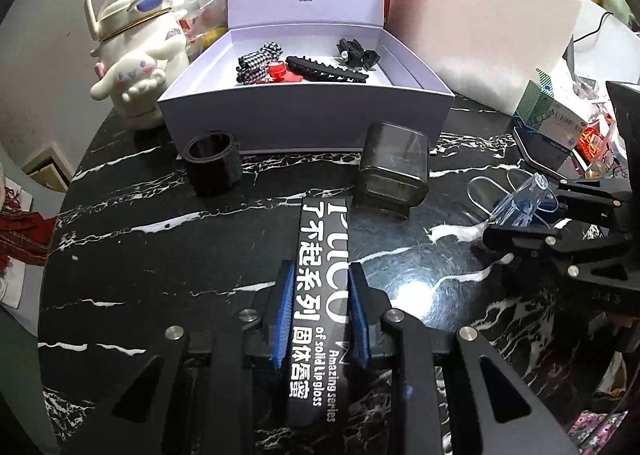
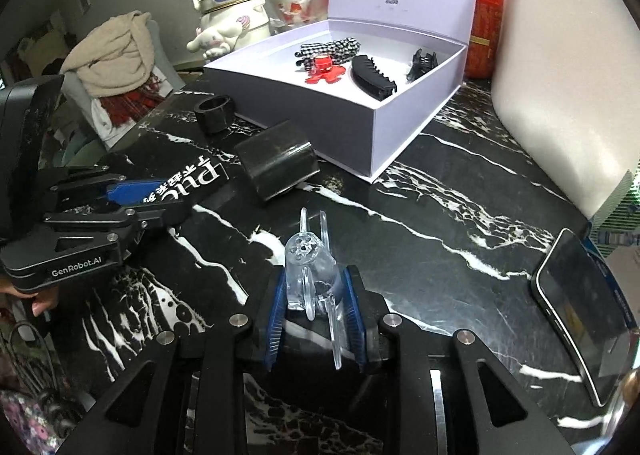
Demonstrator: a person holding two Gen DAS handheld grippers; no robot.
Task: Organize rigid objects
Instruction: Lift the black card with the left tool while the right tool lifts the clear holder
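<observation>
My left gripper (image 1: pixel 320 275) is shut on a long black lip-gloss box (image 1: pixel 322 239) with white lettering, its blue pads pressing both long sides. The box points away over the black marble table (image 1: pixel 160 255). My right gripper (image 2: pixel 318 279) is shut on a clear plastic hair claw (image 2: pixel 308 259), whose teeth stick out ahead of the fingers. The left wrist view shows that claw (image 1: pixel 520 199) at the right. An open white gift box (image 1: pixel 304 111) at the back holds a checkered bow (image 1: pixel 256 61), a red piece (image 1: pixel 278 71), a black hair claw (image 1: pixel 324 69) and a black bow (image 1: pixel 358 51).
A black ring-shaped holder (image 1: pixel 212 163) and a dark translucent case (image 1: pixel 394 165) stand just in front of the gift box. A phone (image 2: pixel 580 315) lies at the right edge. A white character kettle (image 1: pixel 136 43) stands back left, and a white foam block (image 1: pixel 480 23) back right.
</observation>
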